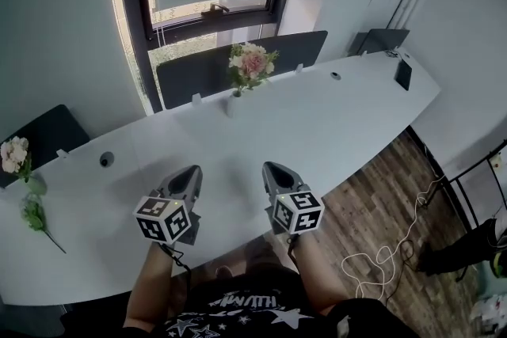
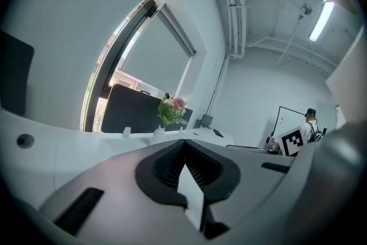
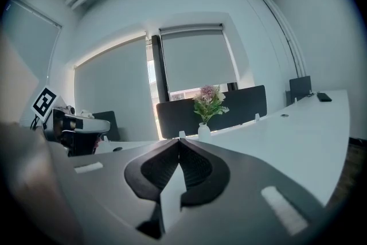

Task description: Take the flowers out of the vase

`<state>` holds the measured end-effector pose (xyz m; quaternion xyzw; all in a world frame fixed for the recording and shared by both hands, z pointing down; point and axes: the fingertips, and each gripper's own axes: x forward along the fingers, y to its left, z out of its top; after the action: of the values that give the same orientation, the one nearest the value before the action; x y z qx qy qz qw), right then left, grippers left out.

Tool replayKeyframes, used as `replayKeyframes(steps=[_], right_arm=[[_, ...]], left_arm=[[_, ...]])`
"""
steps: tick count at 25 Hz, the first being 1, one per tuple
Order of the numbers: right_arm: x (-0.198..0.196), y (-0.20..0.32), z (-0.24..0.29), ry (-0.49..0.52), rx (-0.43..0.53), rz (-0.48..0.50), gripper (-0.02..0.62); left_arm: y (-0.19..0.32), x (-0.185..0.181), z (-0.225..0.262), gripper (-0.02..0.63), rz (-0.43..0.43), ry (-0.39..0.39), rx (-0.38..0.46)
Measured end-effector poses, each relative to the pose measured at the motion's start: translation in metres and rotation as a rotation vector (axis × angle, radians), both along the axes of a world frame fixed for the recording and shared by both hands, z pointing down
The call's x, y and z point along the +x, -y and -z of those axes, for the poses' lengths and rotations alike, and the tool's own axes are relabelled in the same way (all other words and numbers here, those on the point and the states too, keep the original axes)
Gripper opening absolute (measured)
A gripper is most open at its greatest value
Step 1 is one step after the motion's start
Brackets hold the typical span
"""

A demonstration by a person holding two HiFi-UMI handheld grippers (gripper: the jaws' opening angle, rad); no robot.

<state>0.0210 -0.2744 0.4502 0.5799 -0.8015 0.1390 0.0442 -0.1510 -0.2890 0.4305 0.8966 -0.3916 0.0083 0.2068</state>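
Your left hand-held gripper (image 1: pixel 188 172) and right hand-held gripper (image 1: pixel 275 170) hover, jaws together and empty, with nothing in reach. The flowers (image 1: pixel 252 63) stand in the vase (image 1: pixel 232 105) at the counter's (image 1: pixel 333 131) far edge.

On my feed the table (image 1: pixel 333 131) is a long white curved one that runs from lower left to upper right. A small white vase (image 1: pixel 232 105) stands at its far edge, just in front of a dark divider panel (image 1: pixel 190 75), with a pink and green bouquet (image 1: pixel 252 63) in it. Way over at the left end there's a loose pink-and-white flower (image 1: pixel 14 154) and a leafy stem (image 1: pixel 35 216) lying flat. Two round grommets (image 1: pixel 106 160) are set in the top, and a dark flat device (image 1: pixel 403 75) sits at the right end.
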Motion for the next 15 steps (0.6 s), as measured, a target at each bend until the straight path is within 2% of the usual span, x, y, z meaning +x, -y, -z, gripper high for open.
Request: replayKeyframes(steps=[8, 11, 15], right_arm=[[0.004, 0.039, 0.001, 0.085, 0.015, 0.043, 0.003], [0.016, 0.057, 0.004, 0.089, 0.02, 0.043, 0.003], [0.029, 0.082, 0.005, 0.09, 0.023, 0.049, 0.003]], left_arm=[[0.023, 0.01, -0.001, 0.009, 0.006, 0.052, 0.027], [0.037, 0.017, 0.001, 0.009, 0.019, 0.052, 0.02], [0.063, 0.032, 0.009, 0.009, 0.024, 0.091, 0.048]])
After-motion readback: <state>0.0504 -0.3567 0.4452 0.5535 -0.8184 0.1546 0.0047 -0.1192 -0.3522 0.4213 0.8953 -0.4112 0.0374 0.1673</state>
